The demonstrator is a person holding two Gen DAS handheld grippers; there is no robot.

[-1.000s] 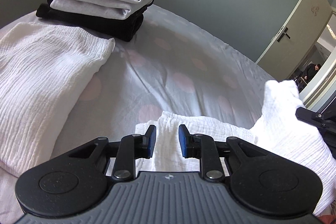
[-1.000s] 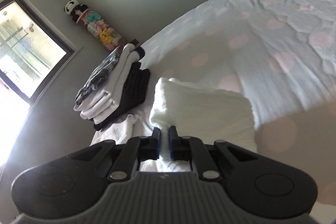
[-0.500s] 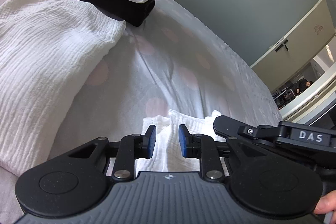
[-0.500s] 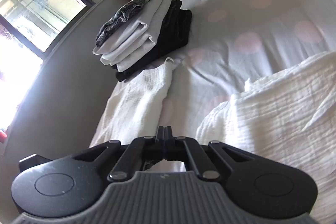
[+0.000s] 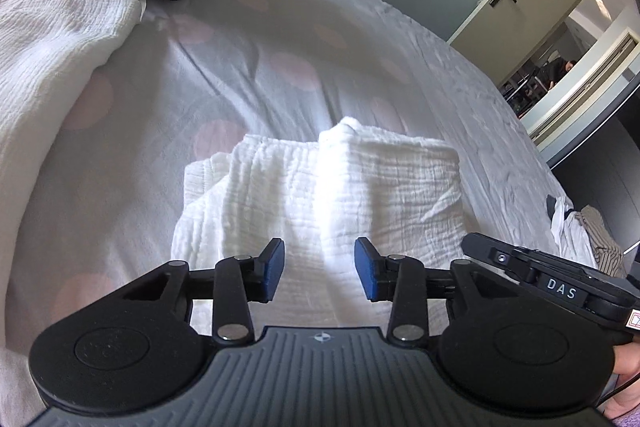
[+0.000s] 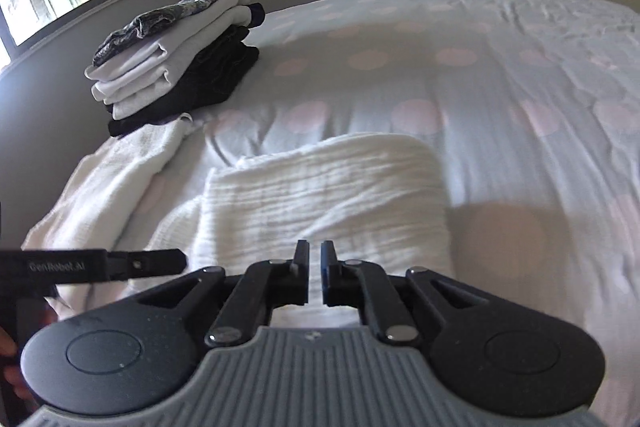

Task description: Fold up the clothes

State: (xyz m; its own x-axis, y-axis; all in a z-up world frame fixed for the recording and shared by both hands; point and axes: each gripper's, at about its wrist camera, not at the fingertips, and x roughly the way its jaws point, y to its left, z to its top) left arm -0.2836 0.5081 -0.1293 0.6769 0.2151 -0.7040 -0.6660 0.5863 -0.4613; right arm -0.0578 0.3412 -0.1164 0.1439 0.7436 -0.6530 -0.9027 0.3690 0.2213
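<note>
Blue pads spread apart on the left hand-held gripper (image 5: 319,269), jaws just opened, nothing pinched: the white crinkled cloth (image 5: 332,187) lies loose below and ahead at twelve o'clock. Right hand-held gripper (image 6: 315,273) has just eased to a narrow slit; no fabric shows in the gap. It sits at the left one's three o'clock, both at the cloth's near edge. The cloth rests half-folded on the dotted bed (image 5: 280,39), long axis running nine to three across both hand-held grippers. At ten o'clock a second white cloth (image 5: 52,59), beyond it the folded stack (image 6: 176,59). Next fold probably starts from this near edge.
</note>
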